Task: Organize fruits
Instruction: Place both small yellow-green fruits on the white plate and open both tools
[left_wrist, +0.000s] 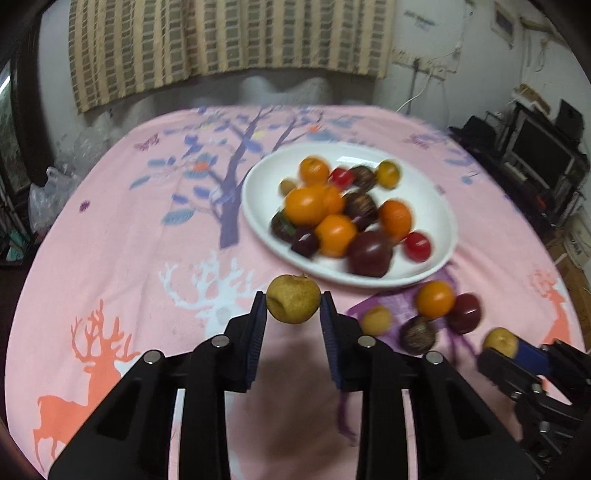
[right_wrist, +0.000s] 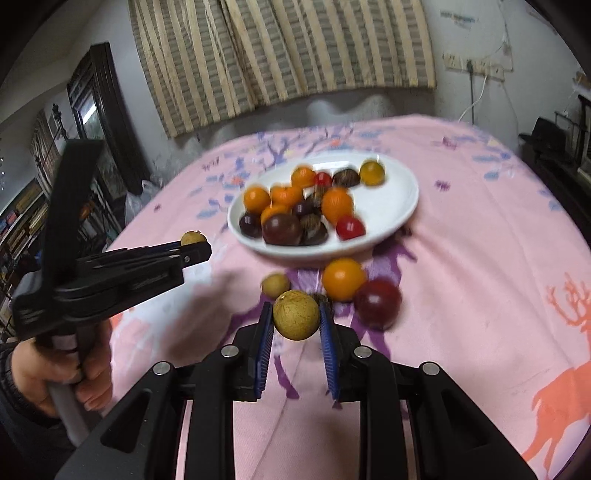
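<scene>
My left gripper (left_wrist: 293, 301) is shut on a small yellow-brown fruit (left_wrist: 293, 299), held above the pink cloth in front of the white plate (left_wrist: 258, 184). My right gripper (right_wrist: 296, 315) is shut on a similar round yellow-brown fruit (right_wrist: 296, 314). The plate (right_wrist: 399, 199) holds several oranges, red fruits and dark purple ones. Loose on the cloth near the plate lie an orange (right_wrist: 343, 278), a dark red fruit (right_wrist: 377, 303) and a small yellow fruit (right_wrist: 275, 285). A dark brown fruit (left_wrist: 419, 335) lies beside them.
A pink tablecloth (left_wrist: 129, 258) with deer and tree prints covers the round table. A person's hand (right_wrist: 55, 369) grips the left tool's handle. A striped curtain (left_wrist: 221, 37) hangs behind; dark shelves with electronics (left_wrist: 535, 147) stand at the right.
</scene>
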